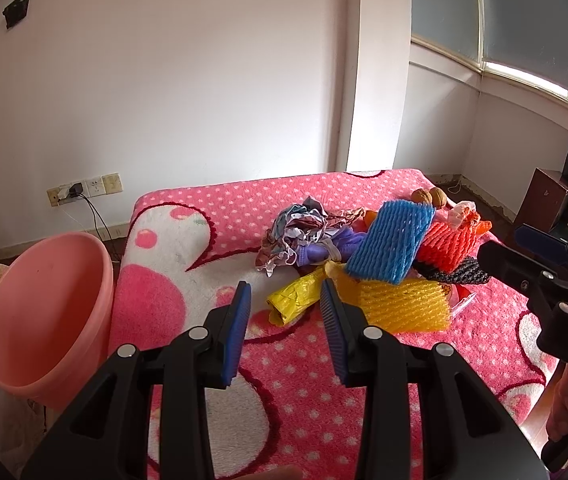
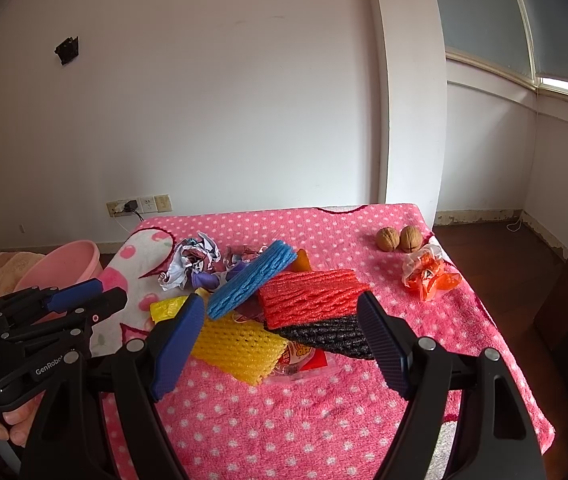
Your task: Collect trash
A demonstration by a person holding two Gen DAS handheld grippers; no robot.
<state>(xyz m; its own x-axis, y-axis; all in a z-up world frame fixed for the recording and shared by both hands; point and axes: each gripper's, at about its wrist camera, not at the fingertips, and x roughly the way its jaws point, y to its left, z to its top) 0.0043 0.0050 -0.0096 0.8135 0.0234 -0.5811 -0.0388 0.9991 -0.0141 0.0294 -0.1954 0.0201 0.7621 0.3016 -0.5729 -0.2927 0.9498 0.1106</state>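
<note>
Pink bin (image 1: pixel 44 312) stands at the far left, just beside the table's edge, its mouth open toward the pile. Left gripper (image 1: pixel 286 312) hovers short of the heap, jaws apart, nothing between them; the crumpled yellow wrapper (image 1: pixel 292 300) lies nearest. Judgement: take that loose wrapper first, pinching a raised fold so the fleece cover (image 1: pixel 324 420) is not snagged. Trash heap sits mid-table: crumpled paper (image 2: pixel 192 260), blue foam net (image 2: pixel 252 284), yellow foam net (image 2: pixel 240 346), red foam net (image 2: pixel 312 298). Right gripper (image 2: pixel 280 340) hangs over it, jaws wide, empty. Two walnuts (image 2: pixel 398 239) lie apart, far right. Legible writing: "GenRobot" on the left gripper, seen from the right wrist; "DAS" on the right gripper.
</note>
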